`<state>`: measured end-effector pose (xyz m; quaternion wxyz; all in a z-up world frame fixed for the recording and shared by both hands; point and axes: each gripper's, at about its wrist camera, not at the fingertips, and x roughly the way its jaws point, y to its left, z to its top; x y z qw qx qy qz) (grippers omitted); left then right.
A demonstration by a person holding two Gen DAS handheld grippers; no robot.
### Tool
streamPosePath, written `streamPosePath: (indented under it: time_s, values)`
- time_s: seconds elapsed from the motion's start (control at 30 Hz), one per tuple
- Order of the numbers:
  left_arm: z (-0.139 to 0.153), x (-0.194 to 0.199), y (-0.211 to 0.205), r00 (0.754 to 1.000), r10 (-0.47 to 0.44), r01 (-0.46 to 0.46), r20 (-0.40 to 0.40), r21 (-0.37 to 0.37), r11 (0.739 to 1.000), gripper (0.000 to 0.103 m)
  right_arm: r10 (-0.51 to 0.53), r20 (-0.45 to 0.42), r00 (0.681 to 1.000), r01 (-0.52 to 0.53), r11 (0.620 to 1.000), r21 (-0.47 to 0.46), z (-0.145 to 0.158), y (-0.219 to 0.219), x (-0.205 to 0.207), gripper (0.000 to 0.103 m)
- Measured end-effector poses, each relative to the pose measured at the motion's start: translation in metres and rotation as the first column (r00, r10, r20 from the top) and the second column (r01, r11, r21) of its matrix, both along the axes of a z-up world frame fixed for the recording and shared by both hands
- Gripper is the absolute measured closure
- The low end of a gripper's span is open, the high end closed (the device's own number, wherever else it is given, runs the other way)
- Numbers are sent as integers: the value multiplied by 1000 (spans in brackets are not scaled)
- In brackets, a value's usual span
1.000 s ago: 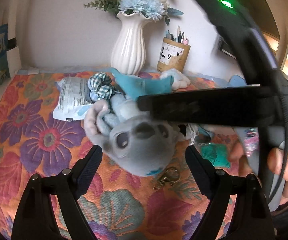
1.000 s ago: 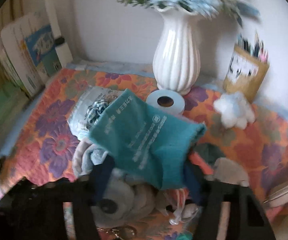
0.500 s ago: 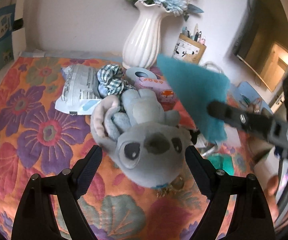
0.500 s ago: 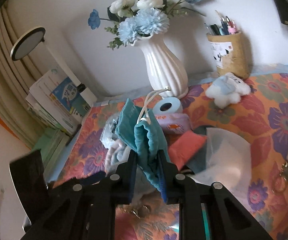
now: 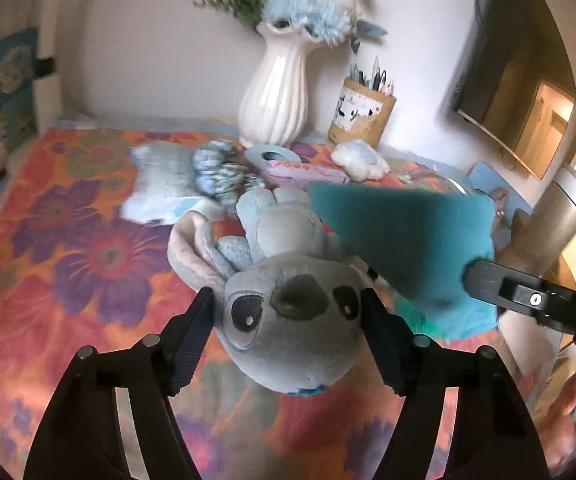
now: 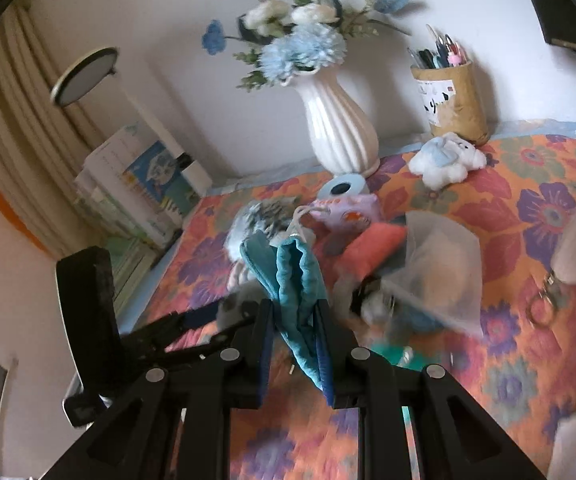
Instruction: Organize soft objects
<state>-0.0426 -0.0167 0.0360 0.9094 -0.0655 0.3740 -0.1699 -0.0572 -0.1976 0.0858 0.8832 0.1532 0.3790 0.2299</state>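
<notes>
**Plush between left pads, teal pouch pinched in right**

Plush toy (image 5: 294,312), grey with dark eyes and a pink-lined ear, lies face up at centre of the left wrist view on the floral cloth (image 5: 67,280). Left gripper (image 5: 288,320) straddles its head; the jaws have just been closing, and both pads now sit against the sides of the head, gripping it. Whether the toy is off the cloth cannot be told.

Teal pouch (image 6: 294,280), fleecy with a white drawstring at its top, stands upright at lower centre of the right wrist view. Right gripper (image 6: 295,336) is clenched on its lower part, the fabric squeezed thin between the two pads. In the left wrist view the same pouch shows at right of centre, above the cloth, with one black finger (image 5: 528,300) of the right gripper reaching in from the right edge.

Behind, toward the top of both views:
- white ribbed vase (image 6: 338,132) with blue flowers, by the wall
- brown pen holder (image 6: 454,100), right of the vase
- small white-and-blue plush (image 6: 446,160), in front of the holder
- blue tape roll (image 6: 342,188), touching the pink pouch (image 6: 348,212)
- coral cloth (image 6: 372,248) and clear bag (image 6: 440,264), right of the teal pouch

Much is motion-blurred.
</notes>
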Motion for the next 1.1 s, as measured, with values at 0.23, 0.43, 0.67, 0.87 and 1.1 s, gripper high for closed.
streamPosePath:
  time_s: [0.23, 0.43, 0.67, 0.87, 1.1]
  values:
    - [7, -27, 59, 977, 200, -204, 79, 58, 977, 33, 94, -43, 995, -100, 981, -167, -8, 22, -45, 84]
    - [-3, -25, 87, 967, 243, -242, 78, -20, 970, 33, 148, -103, 984, -169, 955, -244, -36, 41, -49, 45]
    - [-1, -34, 74, 967, 212, -219, 142, 38, 975, 32, 117, -44, 992, -125, 925, -360, -32, 53, -48, 20]
    - [-1, -36, 80, 967, 213, -217, 142, 9, 976, 32, 122, -59, 991, -136, 893, -429, -40, 78, -38, 10]
    - [-1, -36, 82, 965, 221, -222, 139, -4, 975, 32, 210, -90, 974, -228, 888, -400, -47, 100, -51, 3]
